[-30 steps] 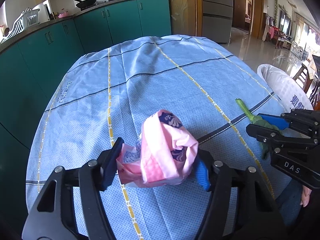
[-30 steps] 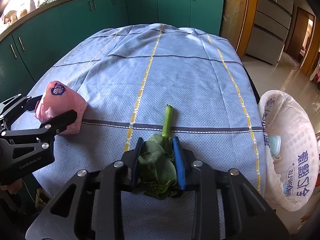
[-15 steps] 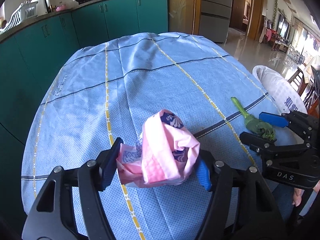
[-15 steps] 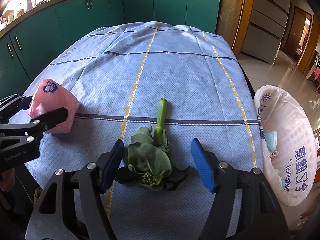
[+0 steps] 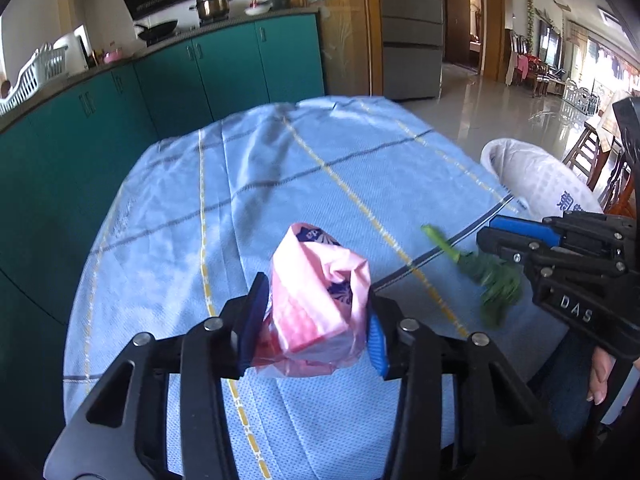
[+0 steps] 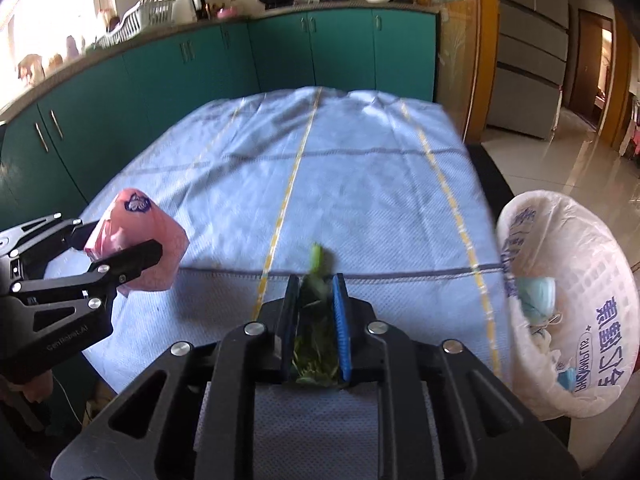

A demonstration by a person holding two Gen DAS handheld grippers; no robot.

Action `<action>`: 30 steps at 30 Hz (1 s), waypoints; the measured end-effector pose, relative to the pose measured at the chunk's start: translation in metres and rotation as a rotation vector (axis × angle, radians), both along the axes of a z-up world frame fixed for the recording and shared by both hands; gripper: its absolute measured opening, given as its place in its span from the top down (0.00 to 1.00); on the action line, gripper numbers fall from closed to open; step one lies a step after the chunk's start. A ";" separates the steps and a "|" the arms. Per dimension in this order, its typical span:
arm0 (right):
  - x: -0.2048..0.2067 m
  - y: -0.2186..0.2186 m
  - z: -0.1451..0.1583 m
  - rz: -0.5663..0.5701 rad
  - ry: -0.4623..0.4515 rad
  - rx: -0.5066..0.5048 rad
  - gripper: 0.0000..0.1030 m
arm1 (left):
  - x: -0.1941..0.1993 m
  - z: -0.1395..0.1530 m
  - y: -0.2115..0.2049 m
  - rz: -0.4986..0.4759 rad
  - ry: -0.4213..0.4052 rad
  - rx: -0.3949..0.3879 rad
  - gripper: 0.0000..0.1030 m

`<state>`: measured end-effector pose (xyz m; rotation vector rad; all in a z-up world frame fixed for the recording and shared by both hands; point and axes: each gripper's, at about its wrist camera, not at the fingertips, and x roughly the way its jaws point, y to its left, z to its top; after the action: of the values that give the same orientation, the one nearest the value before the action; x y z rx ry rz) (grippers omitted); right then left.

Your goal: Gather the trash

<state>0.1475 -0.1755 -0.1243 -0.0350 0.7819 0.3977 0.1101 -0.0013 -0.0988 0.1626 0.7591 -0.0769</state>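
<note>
My left gripper (image 5: 314,330) is shut on a crumpled pink wrapper (image 5: 318,304) and holds it above the blue tablecloth (image 5: 280,184); the wrapper also shows in the right wrist view (image 6: 138,240). My right gripper (image 6: 316,312) is shut on a green leafy vegetable scrap (image 6: 316,332), lifted off the cloth; the scrap also shows in the left wrist view (image 5: 486,276), blurred. A white-lined trash basket (image 6: 600,280) stands off the table's right edge and holds blue face masks (image 6: 536,300).
Teal kitchen cabinets (image 6: 200,68) run behind and left of the table, with pots on the counter. A grey fridge (image 5: 412,28) and a shiny tiled floor (image 5: 500,96) lie to the right. Wooden chairs (image 5: 592,160) stand beyond the basket.
My right gripper, open around the vegetable half a second ago, has shut on it and lifted it. My left gripper has squeezed tighter on the pink wrapper and raised it.
</note>
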 end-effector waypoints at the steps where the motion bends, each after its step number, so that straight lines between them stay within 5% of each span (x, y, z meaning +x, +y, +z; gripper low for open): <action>1: 0.000 -0.003 0.003 -0.006 -0.008 0.007 0.82 | -0.001 0.004 -0.003 -0.004 -0.011 0.004 0.57; 8: 0.004 -0.017 0.008 -0.017 0.011 0.031 0.81 | -0.001 0.011 -0.010 -0.014 -0.020 0.008 0.57; 11: 0.007 -0.006 -0.007 -0.007 0.060 0.002 0.52 | -0.001 0.010 -0.007 -0.005 -0.013 0.004 0.57; 17: 0.007 0.011 -0.030 -0.003 0.098 -0.066 0.43 | -0.001 0.007 0.001 0.016 -0.007 0.005 0.57; 23: 0.006 0.014 -0.032 -0.008 0.087 -0.095 0.44 | 0.002 -0.006 0.007 0.017 0.040 -0.025 0.57; 30: -0.001 0.023 -0.028 0.038 0.064 -0.088 0.81 | 0.004 -0.017 0.023 0.029 0.077 -0.097 0.45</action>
<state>0.1464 -0.1530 -0.1520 -0.1200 0.8623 0.4013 0.1144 0.0214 -0.1156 0.0562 0.8323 -0.0923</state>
